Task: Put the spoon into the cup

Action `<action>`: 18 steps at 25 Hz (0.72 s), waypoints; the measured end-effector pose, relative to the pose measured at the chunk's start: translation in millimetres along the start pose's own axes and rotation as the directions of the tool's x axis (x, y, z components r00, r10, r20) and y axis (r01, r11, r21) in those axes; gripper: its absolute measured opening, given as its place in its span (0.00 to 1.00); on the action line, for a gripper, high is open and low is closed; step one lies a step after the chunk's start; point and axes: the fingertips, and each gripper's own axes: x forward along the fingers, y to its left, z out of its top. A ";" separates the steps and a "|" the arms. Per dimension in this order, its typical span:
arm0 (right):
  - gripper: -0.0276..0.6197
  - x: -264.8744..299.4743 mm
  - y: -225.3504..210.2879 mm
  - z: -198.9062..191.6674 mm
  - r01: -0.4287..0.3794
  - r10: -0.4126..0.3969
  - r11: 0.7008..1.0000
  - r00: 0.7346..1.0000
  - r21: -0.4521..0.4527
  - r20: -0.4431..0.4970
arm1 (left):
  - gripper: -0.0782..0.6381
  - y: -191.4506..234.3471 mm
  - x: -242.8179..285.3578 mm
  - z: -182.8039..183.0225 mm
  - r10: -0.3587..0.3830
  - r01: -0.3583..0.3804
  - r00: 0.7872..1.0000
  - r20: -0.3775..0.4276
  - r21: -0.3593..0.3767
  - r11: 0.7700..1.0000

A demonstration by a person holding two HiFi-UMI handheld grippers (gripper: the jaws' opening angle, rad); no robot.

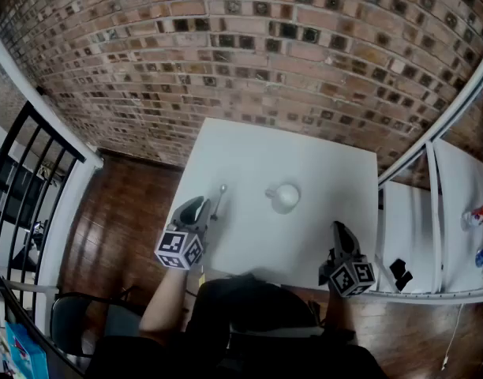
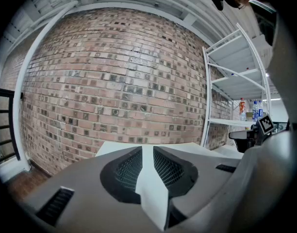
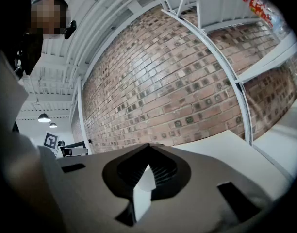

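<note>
At the left side of the tabletop (image 1: 249, 156), the left claw (image 1: 196, 205) sits level, jaws slightly apart with nothing between them. The spoon (image 1: 219, 201) lies flat just to its right, not yet picked up. Farther right the cup (image 1: 286, 197) stands with no spoon in it, and the right claw (image 1: 338, 231) rests closed and empty, so I judge that grasping, carrying and dropping all remain.
</note>
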 end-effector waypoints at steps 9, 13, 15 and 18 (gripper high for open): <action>0.05 -2.6 -10.7 -12.8 0.010 -0.010 1.000 1.000 0.011 -0.027 | 0.34 2.7 13.0 -76.1 0.030 -0.022 0.988 -0.154 0.052 0.998; 0.05 -2.0 -14.2 -10.3 0.015 -0.015 1.000 1.000 0.013 -0.021 | 0.35 6.1 18.6 -118.2 0.066 -0.040 0.963 -0.263 0.103 0.994; 0.05 -0.5 -13.8 -7.3 0.011 -0.011 1.000 1.000 -0.007 -0.029 | 0.36 9.9 25.9 -140.0 0.101 -0.055 0.943 -0.318 0.150 0.987; 0.05 -1.2 -16.6 -8.2 0.009 -0.009 1.000 0.999 -0.016 -0.034 | 0.39 14.7 34.8 -163.4 0.141 -0.078 0.913 -0.383 0.174 0.982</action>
